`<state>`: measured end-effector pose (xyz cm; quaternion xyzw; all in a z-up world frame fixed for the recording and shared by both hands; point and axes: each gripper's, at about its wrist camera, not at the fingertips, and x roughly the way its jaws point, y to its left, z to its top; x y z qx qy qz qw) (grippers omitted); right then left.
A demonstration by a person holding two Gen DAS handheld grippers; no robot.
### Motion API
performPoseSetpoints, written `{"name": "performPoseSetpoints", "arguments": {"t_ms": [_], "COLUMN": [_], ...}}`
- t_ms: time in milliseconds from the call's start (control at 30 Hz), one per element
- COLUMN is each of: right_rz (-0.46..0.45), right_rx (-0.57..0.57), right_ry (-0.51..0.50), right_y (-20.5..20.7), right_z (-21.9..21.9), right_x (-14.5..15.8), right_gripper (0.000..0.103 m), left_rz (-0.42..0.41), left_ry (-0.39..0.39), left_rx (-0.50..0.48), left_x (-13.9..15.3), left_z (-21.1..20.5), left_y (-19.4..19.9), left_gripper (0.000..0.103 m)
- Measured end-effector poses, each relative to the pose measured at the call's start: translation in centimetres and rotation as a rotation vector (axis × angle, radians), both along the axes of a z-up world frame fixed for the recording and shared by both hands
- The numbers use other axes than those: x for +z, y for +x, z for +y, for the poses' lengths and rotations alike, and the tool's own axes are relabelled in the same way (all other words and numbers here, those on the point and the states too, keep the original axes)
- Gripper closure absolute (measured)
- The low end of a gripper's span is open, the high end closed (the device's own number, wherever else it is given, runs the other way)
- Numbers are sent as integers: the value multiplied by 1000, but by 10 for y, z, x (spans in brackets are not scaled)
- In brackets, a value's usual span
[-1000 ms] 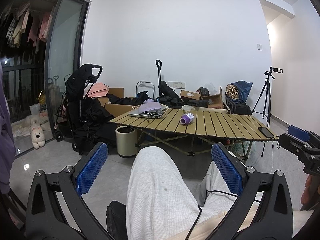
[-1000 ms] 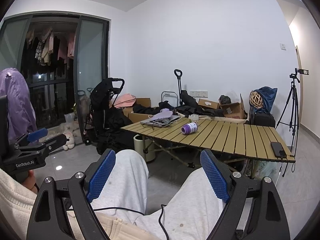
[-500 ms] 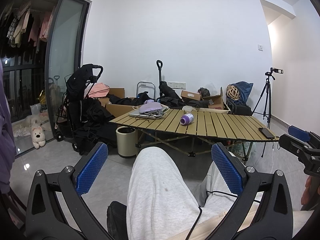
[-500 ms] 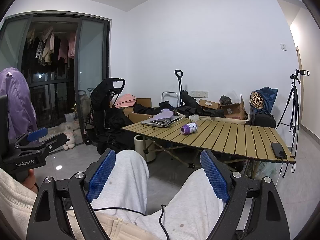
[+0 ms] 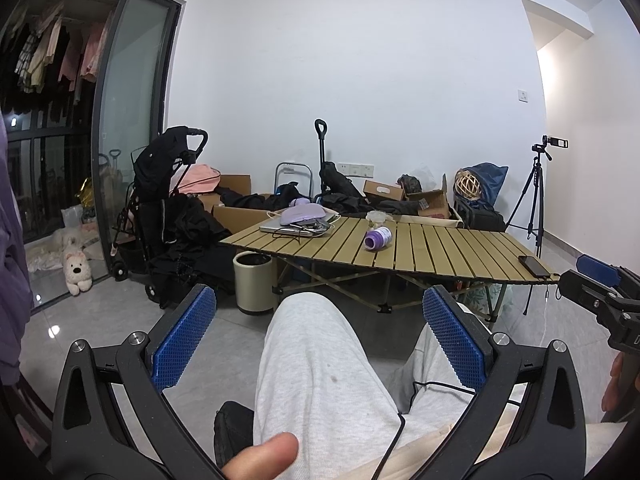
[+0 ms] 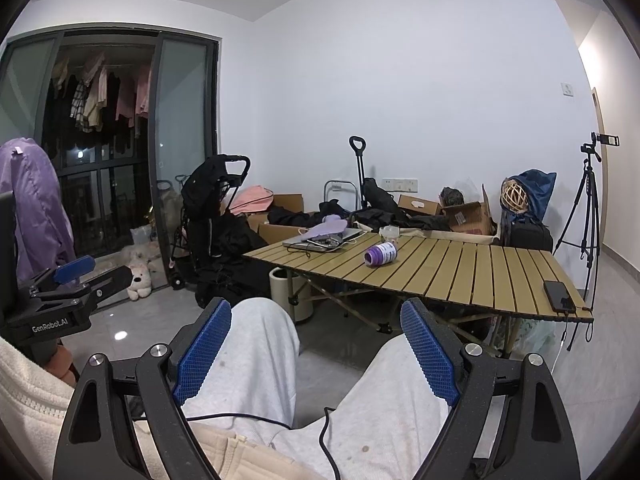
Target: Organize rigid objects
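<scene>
On left gripper point(image 6: 94, 274), white lettering reads "GenRobot.AI".

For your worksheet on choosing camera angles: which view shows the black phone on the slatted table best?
The right wrist view: the phone lies nearer and larger there, its whole top face visible at the table corner. The left wrist view shows the phone smaller and flatter, near the table edge.

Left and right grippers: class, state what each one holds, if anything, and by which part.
Nothing is held. The left gripper and right gripper are both open over the person's lap, far from the table.
</scene>
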<state>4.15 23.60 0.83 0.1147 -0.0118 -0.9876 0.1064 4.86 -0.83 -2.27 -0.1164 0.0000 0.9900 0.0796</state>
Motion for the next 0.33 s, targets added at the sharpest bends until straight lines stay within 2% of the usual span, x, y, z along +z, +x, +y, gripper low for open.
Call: {"name": "performPoseSetpoints", "arguments": {"t_ms": [267, 333], "right_rz": [-4, -4], "right_rx": [5, 5], "right_ry": [5, 5], "right_y": [1, 1], "right_z": [-2, -2], "right_x": [-1, -1], "right_gripper": [12, 12], "left_rz": [-12, 8], "left_ry": [3, 6], "left_rx": [0, -10], "left_x": [0, 1], "left_z": [4, 5], "left_y": [-2, 2], "left_gripper": [0, 0]}}
